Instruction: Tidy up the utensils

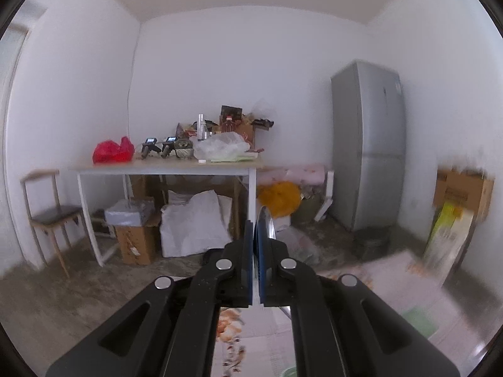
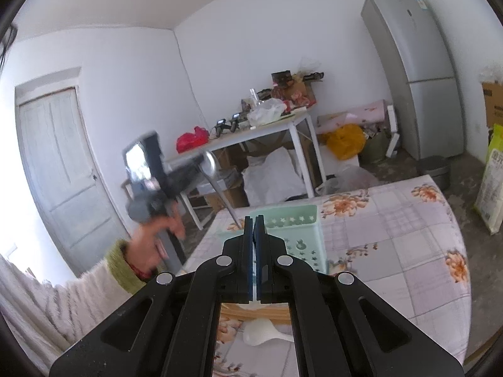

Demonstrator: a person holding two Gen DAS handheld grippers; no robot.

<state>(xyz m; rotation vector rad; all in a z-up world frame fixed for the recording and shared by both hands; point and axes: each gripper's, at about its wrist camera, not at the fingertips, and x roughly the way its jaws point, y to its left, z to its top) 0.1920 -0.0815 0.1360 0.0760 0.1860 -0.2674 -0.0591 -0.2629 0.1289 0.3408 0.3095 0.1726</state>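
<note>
The metal spoon (image 1: 266, 223), shiny bowl up, is pinched in my left tongs (image 1: 255, 235), raised above the mint utensil basket (image 2: 292, 229) on the floral tabletop (image 2: 408, 235). My right tongs (image 2: 254, 229) are pressed together, empty.

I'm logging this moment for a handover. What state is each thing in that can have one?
Left claw: shut on the metal spoon, lifted.
Metal spoon: held, bowl up, handle slanting down toward the caddy.
Right claw: shut, nothing visible between its pads.
Green caddy: upright on the floral cloth.
White spoon: lying on the cloth.
Door: closed.
Fridge: doors closed.
</note>
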